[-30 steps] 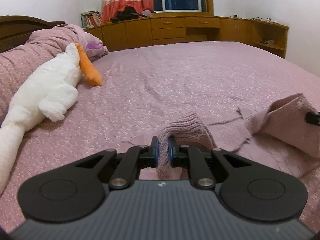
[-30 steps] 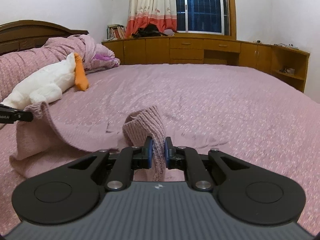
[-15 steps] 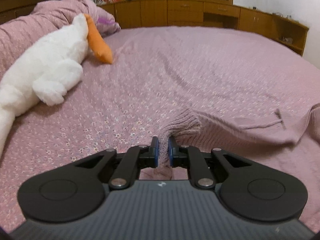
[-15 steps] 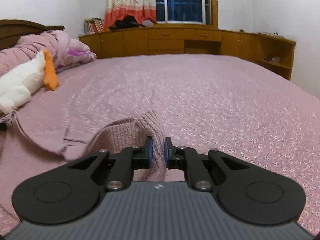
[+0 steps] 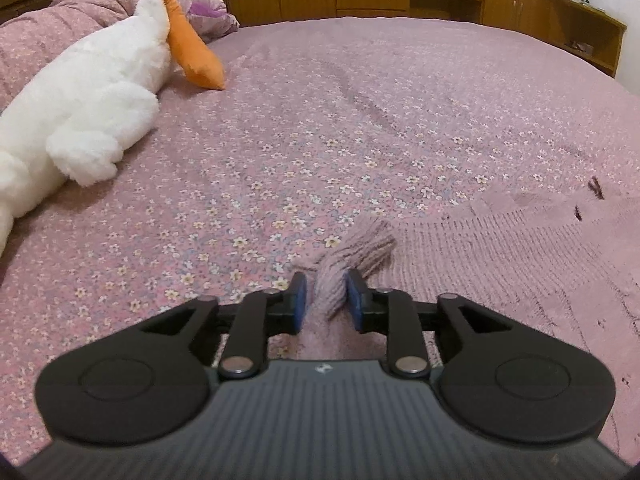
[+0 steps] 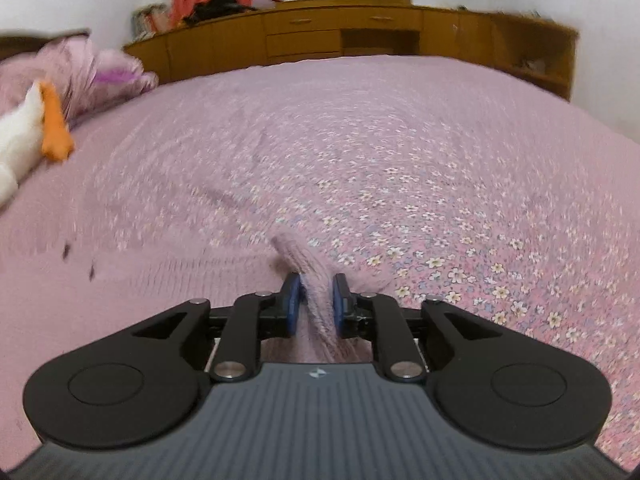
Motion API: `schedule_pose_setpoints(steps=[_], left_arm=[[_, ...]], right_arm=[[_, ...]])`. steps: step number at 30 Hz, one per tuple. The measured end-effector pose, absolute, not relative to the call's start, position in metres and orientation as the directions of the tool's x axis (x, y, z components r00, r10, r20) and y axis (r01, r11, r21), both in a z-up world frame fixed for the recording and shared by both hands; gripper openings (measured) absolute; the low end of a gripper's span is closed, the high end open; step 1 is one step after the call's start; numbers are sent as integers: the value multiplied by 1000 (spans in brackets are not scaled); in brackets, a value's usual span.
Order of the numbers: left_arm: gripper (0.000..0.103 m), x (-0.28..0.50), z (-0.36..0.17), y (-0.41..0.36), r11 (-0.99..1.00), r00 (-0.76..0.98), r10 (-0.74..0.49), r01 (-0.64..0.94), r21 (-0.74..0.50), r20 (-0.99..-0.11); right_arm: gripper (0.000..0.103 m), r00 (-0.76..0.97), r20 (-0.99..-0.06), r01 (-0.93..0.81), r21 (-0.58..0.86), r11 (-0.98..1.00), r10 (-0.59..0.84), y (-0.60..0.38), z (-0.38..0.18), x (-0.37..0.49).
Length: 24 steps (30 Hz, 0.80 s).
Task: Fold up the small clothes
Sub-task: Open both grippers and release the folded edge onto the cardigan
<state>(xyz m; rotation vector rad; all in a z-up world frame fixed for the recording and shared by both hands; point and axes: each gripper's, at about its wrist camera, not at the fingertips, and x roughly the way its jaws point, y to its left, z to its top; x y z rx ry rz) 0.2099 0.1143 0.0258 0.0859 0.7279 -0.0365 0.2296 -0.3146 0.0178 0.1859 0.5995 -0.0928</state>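
A small pink knitted sweater (image 5: 500, 248) lies spread flat on the flowered pink bedspread, to the right in the left wrist view and to the left in the right wrist view (image 6: 168, 280). My left gripper (image 5: 327, 300) has its jaws parted a little, with a bunched ribbed corner of the sweater standing between the pads. My right gripper (image 6: 314, 300) is likewise parted a little around the other corner. Both sit low at the bed surface. The right wrist view is blurred.
A white plush goose with an orange beak (image 5: 100, 80) lies at the left of the bed (image 5: 360, 100). A rumpled pink quilt (image 5: 60, 8) is behind it. Wooden cabinets (image 6: 340, 36) run along the far wall.
Both grippers have come down from holding the sweater lifted to the bed surface. The sweater now lies flat. Both pairs of jaws have parted from tightly shut.
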Motion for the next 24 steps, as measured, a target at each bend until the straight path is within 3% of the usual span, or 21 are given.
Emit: schedule_pose_setpoints(steps=[4,10,15,24], left_arm=[[37,204,36,125,999,761,7,17,30,-649],[37,200,43,132,1000,762,10,-12,2,-648],[37,198,39,123,1000,754,-1,14,15,-657],[39,207,17,124,999,721,35,-8,42,-692]], right_arm=[[27,838,-546,182,260,948,-12,-333,24,226],[29,837,-547,155,238,959,1,-328,39,203],[48,853,-520,73,213,974,50,-307,49,180],[52,807,-589,67,180,981,53,-296,8,199]])
